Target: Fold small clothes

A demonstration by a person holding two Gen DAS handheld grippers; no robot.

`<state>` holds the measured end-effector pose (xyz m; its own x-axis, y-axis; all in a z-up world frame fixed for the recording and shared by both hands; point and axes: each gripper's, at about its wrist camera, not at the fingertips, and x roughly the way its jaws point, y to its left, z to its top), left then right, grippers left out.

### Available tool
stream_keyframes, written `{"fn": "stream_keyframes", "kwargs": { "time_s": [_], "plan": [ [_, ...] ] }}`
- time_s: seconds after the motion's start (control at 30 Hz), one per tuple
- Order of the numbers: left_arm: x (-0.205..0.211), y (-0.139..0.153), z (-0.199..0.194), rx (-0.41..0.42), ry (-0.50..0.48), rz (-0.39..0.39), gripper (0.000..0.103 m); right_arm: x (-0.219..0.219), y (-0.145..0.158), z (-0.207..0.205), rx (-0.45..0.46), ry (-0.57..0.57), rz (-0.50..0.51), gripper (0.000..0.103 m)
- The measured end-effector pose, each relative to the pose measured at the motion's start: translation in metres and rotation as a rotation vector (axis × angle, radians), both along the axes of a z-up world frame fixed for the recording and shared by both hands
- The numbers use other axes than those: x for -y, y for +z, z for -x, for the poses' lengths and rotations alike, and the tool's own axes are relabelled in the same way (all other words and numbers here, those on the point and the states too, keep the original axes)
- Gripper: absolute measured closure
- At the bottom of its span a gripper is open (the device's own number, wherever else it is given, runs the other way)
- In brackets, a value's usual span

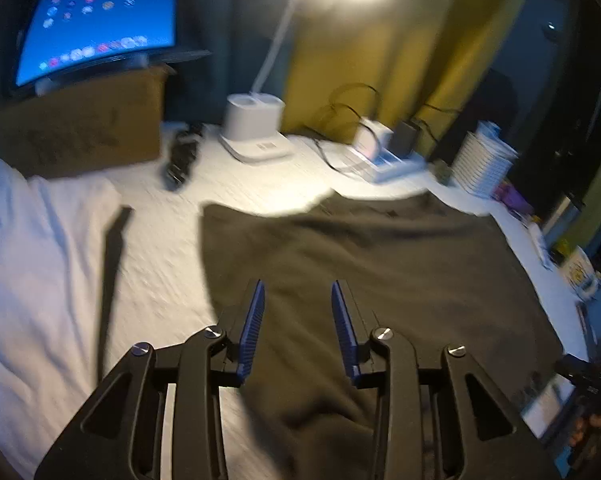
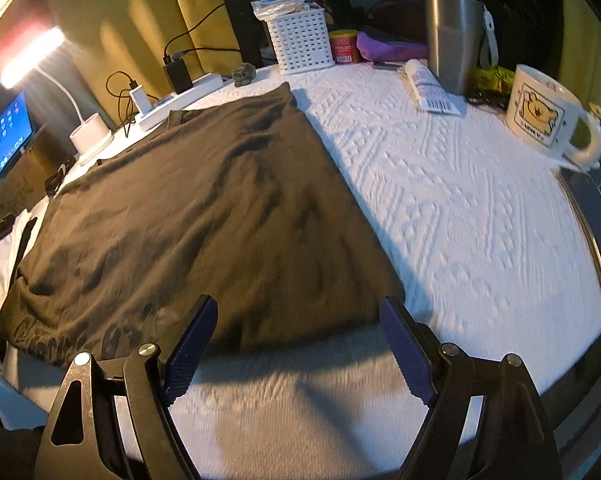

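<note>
A dark olive-brown shirt (image 2: 204,208) lies spread flat on the white textured table cover (image 2: 460,208), collar toward the far side. It also shows in the left wrist view (image 1: 380,272). My left gripper (image 1: 298,292) is open and empty, hovering over the shirt's near left part. My right gripper (image 2: 296,312) is wide open and empty, just above the shirt's near hem, its right finger (image 2: 404,344) by the hem's right corner.
A white cloth (image 1: 32,248) lies left of the shirt. A desk lamp base (image 1: 252,124), cardboard box (image 1: 84,128), monitor (image 1: 100,20), power strip (image 2: 180,96), white basket (image 2: 300,36), steel tumbler (image 2: 452,28) and bear mug (image 2: 548,112) stand along the far and right edges.
</note>
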<state>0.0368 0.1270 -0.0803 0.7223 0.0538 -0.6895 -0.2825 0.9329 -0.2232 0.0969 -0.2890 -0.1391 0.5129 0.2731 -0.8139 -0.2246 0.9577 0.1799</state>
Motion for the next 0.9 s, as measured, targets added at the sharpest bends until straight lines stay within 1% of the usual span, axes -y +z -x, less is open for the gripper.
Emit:
{"fn": "stream_keyframes", "kwargs": {
  "time_s": [0.13, 0.23, 0.3, 0.4, 0.5, 0.7, 0.9],
  "plan": [
    [0.027, -0.005, 0.004, -0.021, -0.061, 0.008, 0.069, -0.004, -0.004, 0.01, -0.011, 0.015, -0.007, 0.018],
    [0.044, -0.009, 0.006, -0.041, -0.109, -0.003, 0.069, -0.009, -0.009, 0.009, -0.017, 0.017, -0.018, 0.016],
    [0.05, -0.011, 0.008, -0.051, -0.119, -0.011, 0.069, -0.012, -0.01, 0.007, -0.008, 0.01, -0.018, 0.012],
    [0.051, -0.015, 0.007, -0.067, -0.122, 0.001, 0.069, -0.018, -0.01, 0.0, -0.007, 0.012, -0.032, 0.012],
    [0.049, -0.016, 0.004, -0.085, -0.116, -0.005, 0.069, -0.024, -0.01, -0.01, -0.007, 0.015, -0.047, 0.011],
    [0.04, -0.011, -0.002, -0.096, -0.096, -0.023, 0.069, -0.031, -0.011, -0.029, -0.01, 0.024, -0.068, 0.011],
    [0.026, -0.011, -0.011, -0.1, -0.075, -0.024, 0.069, -0.041, -0.013, -0.046, 0.001, 0.023, -0.083, 0.011]
  ]
}}
